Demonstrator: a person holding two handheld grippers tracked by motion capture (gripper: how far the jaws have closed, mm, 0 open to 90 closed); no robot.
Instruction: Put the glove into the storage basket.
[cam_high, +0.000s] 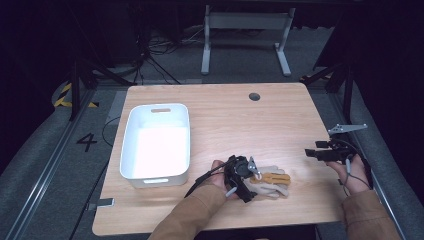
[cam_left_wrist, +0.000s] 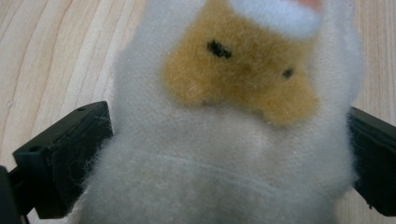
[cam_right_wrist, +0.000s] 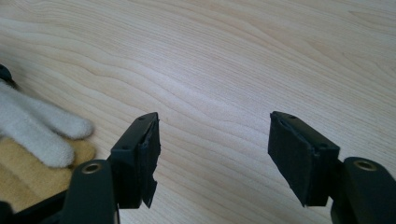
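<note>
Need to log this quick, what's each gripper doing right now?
Left gripper: closed on the fuzzy glove, one jaw on each side.
Right gripper: open, holding nothing, over the table.

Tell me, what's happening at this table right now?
A person holds a gripper in each hand at a wooden table. The left gripper has its jaws either side of a fuzzy grey-and-tan glove lying near the front edge. The right gripper hovers open over bare wood. A white bin sits empty to the left.

Fuzzy cloth glove (cam_high: 272, 182), matt wooden table (cam_high: 235, 117), glossy plastic bin (cam_high: 156, 142)
</note>
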